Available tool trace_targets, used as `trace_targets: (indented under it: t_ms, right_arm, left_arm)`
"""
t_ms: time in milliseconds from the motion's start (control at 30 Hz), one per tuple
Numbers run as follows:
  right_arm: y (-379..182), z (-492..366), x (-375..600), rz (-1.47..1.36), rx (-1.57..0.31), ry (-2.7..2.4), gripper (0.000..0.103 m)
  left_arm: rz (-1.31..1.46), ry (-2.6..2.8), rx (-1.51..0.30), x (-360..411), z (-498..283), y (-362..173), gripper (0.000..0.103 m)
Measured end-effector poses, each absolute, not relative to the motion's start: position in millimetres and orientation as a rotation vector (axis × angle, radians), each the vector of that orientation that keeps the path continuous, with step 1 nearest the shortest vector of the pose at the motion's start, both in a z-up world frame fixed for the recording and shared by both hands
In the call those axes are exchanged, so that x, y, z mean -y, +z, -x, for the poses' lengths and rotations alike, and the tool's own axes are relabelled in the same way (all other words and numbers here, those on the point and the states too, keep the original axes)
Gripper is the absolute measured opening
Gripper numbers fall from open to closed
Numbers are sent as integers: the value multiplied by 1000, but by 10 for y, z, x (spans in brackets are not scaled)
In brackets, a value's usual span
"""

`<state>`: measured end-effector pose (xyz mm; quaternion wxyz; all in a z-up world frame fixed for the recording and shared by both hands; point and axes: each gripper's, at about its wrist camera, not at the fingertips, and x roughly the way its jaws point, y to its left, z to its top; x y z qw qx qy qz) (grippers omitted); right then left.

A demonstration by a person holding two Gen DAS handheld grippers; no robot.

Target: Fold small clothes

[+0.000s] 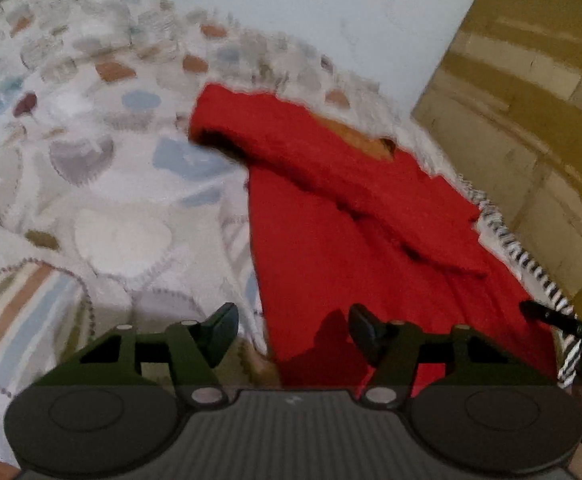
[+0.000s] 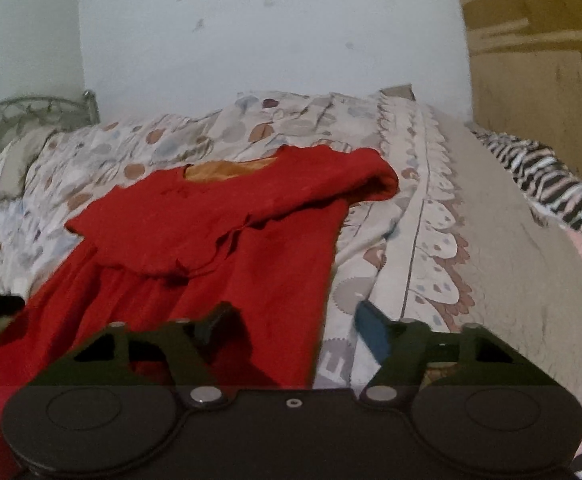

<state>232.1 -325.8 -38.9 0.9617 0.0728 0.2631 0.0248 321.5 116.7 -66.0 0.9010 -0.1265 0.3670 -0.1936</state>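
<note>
One red dress (image 1: 331, 216) lies spread on the bed, a soft, slightly nubby cloth with an orange lining showing at the round neck opening (image 2: 227, 170). Its two sleeves are folded in across the chest, one over the other, and the overlapping edges are wavy and a little frayed; below them the skirt widens in loose vertical folds toward the cameras. Under it is a quilted bedspread (image 1: 103, 184), pale, printed with rounded scalloped patches in grey, blue, rust and stripes, with a border of overlapping scallops running along the dress's side in the right wrist view. Beyond that border lies a plain beige blanket (image 2: 503, 240) of coarser weave, and past it one zebra-striped cloth (image 2: 551, 176), black and white. A curved metal bed rail (image 2: 31, 110) shows at the far left, a flat pale wall (image 2: 271, 40) behind the bed and ochre panelling (image 1: 531, 92) to the side. The left gripper (image 1: 293, 330) hangs over the hem's edge, jaws apart, one finger over the bedspread and one over red cloth, no fabric pinched between them. The right gripper (image 2: 293, 326) likewise stands apart at the opposite hem edge, its dark finger (image 2: 217, 320) over the skirt and its blue-padded finger (image 2: 373, 330) over the bedspread, gripping nothing.
</note>
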Motion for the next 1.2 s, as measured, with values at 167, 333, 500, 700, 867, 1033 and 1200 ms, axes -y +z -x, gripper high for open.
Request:
trace_targets:
  t_ms: [167,333,500,700,867,1033,1200]
  right_arm:
    - [-387,-2285,3184,-103,-536,-2,49]
    - [-373,-2168,3090,-18,-533,12,22]
    - [-192,-2121,3102,-10,-548,18,3]
    - [12,-2020,3263,-58,-537,27,2]
    - [-283,-2057,3402,-123,-587,-15,2]
    - [-258,-1970,3477,-227,-560,69,21]
    - [-284,-1710,3508,-270,-578,113,55]
  left_arm:
    - [259,-369,-820,-1136,-3305,-708,54]
    - [221,-362,-818,-1069,-3206,-584,7]
    - [200,-250,-739,-1068,-3002,-258,5]
    - [213,-180,-764,-1288,-3015,-199,4]
    - [292,-194,-831,-1391,-3155,-533,5]
    - [344,-251,-840,-1456,-3056,-568,31]
    - [328,-274,-853,-1490,-2785,-582,52]
